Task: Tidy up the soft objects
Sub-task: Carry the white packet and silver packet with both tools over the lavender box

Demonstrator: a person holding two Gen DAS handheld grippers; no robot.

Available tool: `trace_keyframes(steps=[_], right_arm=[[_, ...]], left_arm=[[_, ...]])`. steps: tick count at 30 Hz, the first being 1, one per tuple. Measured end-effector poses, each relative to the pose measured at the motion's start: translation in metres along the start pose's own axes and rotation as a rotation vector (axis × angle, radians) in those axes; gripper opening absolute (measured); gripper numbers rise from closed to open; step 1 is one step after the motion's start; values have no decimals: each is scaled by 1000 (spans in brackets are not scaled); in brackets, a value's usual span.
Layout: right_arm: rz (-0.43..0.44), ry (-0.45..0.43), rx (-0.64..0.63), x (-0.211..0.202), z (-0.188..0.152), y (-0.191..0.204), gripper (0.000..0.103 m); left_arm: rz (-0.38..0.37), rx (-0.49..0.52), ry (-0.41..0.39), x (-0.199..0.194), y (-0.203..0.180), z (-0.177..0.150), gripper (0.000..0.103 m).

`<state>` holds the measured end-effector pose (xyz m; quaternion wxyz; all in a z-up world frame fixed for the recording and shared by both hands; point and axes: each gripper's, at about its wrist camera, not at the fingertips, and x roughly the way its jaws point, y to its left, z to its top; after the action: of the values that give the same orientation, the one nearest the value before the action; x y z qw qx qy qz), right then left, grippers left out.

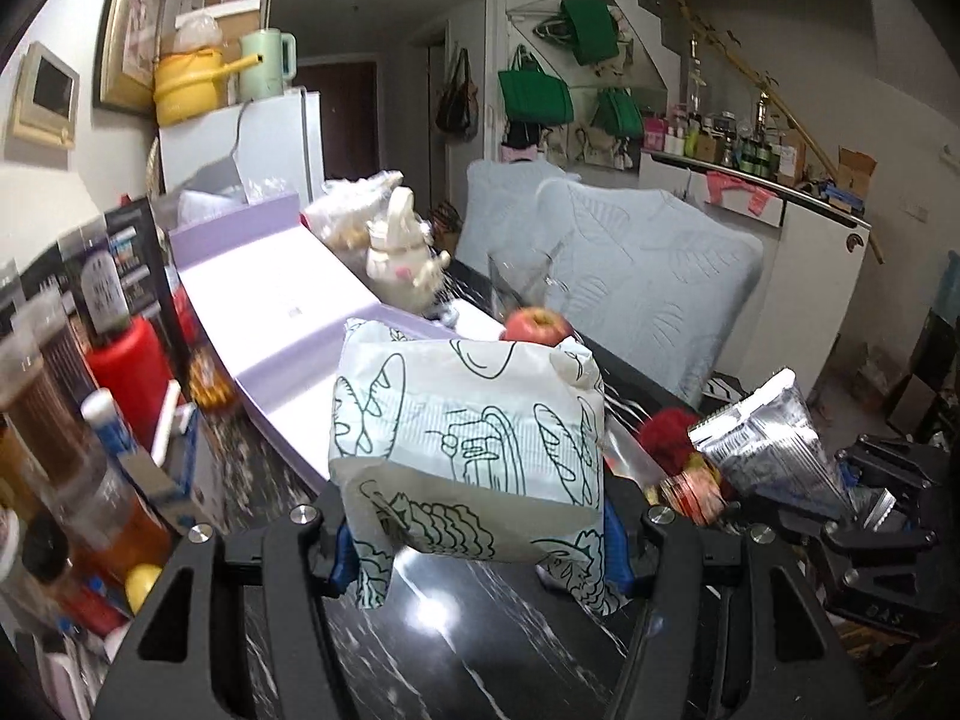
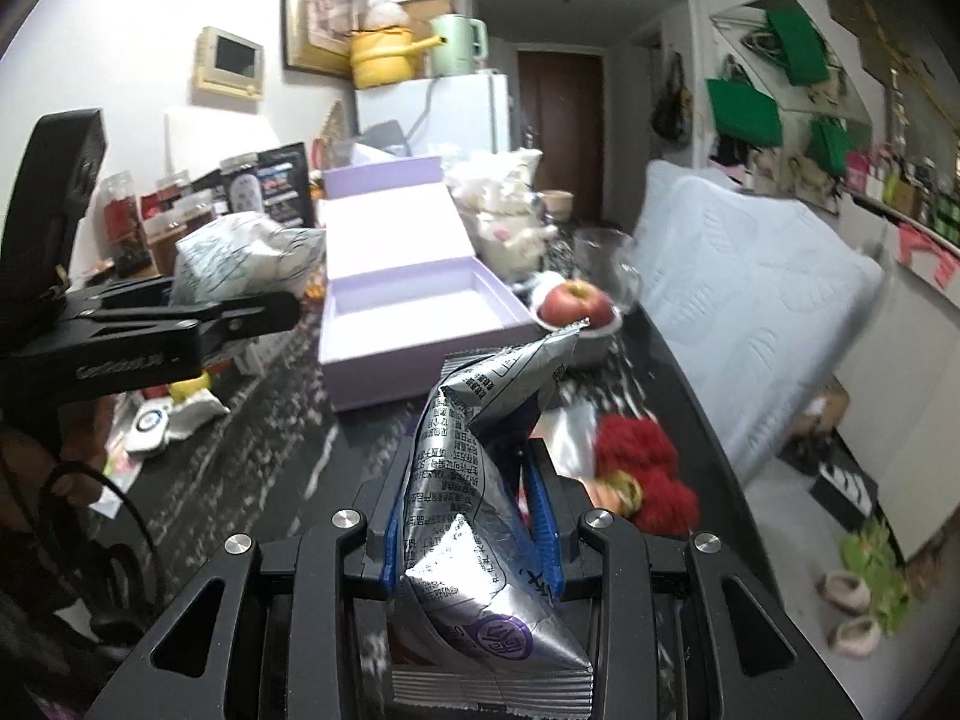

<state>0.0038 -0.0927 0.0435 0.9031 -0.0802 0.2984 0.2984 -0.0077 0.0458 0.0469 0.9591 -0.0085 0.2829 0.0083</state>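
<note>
My left gripper (image 1: 480, 546) is shut on a white soft pack printed with green drawings (image 1: 468, 438) and holds it above the dark marble table (image 1: 456, 648). The same pack shows at the left in the right wrist view (image 2: 240, 258), held by the left gripper (image 2: 180, 324). My right gripper (image 2: 474, 516) is shut on a silver foil pouch (image 2: 474, 510), which stands up between the blue pads. The pouch also shows at the right in the left wrist view (image 1: 774, 444). An open lilac box (image 2: 414, 306) lies ahead on the table, its tray bare.
A red apple (image 2: 576, 303) sits on a white dish beside a glass cup (image 2: 606, 264). A red fuzzy toy (image 2: 648, 468) lies right of the pouch. A white plush (image 1: 402, 258) stands behind the box. Jars, bottles and boxes crowd the table's left side (image 1: 90, 420). Pale blue cushions (image 1: 648, 276) are at the right.
</note>
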Motion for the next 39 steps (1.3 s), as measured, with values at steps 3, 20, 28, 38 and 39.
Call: trace_keyframes(steps=[3,20,28,38,39], right_arm=[[29,-12,-12,10,13,3,34],[95,-38,-75,103,99,1,34],[90,-54,-103,144,137,-6,34],[116,-53,-127,186,169,-3,34],[119,-49,-129,191,171,-2,34]], left_arm=[[26,1,-18,5,9,12,60],[136,-64,-17,83,75,64,60],[176,-96,-7,124,101,80,60],[244,-145,37,173,128,82,60],[250,-145,42,176,131,82,60]])
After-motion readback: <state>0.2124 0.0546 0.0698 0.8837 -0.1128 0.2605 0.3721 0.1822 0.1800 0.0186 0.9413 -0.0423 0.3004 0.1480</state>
